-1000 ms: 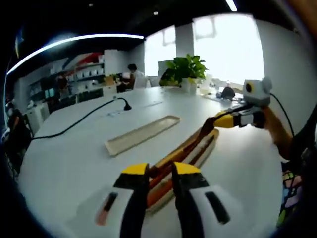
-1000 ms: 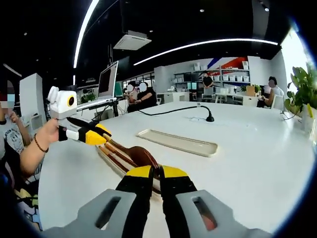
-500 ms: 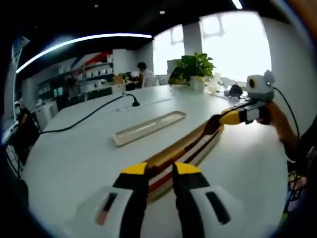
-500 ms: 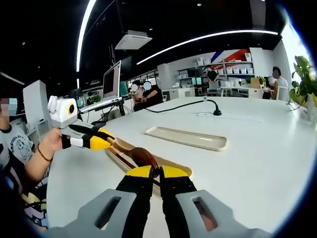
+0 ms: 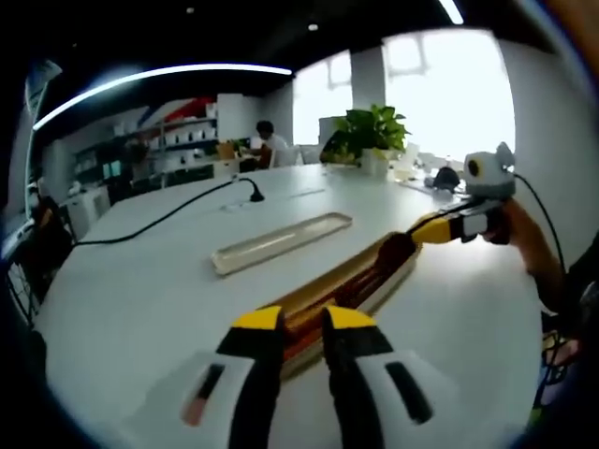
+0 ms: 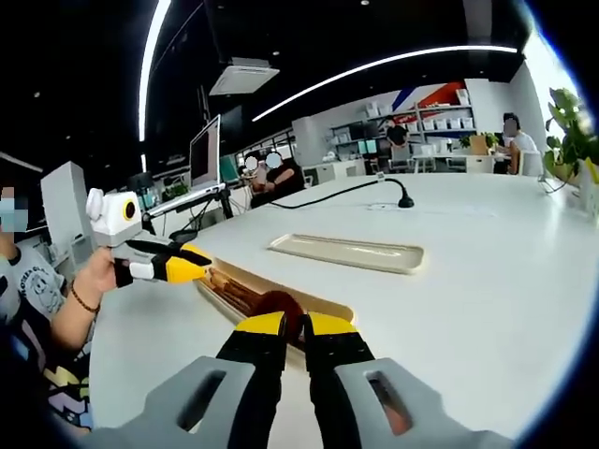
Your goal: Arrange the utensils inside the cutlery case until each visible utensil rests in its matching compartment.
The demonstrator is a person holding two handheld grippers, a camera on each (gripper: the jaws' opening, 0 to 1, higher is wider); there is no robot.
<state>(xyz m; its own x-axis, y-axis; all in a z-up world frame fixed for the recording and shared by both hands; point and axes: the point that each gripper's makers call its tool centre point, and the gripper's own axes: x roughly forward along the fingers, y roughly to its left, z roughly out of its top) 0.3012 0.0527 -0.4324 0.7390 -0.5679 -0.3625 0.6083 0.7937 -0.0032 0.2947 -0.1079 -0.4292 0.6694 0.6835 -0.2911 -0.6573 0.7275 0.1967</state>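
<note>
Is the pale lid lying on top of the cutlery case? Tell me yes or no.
No: in the left gripper view the lid lies flat on the table, apart from the cutlery case.

White table (image 5: pixel 140 281) bears cutlery case (image 5: pixel 370 285), lid (image 5: pixel 281 241), seemingly a cable (image 5: pixel 159 221).

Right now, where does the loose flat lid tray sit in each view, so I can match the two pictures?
Left gripper view: the lid tray lies left of centre on the white table, beyond the cutlery case.
Right gripper view: the lid tray lies right of centre, beyond the cutlery case.
Shared landmark: the black cable behind the tray.
</note>
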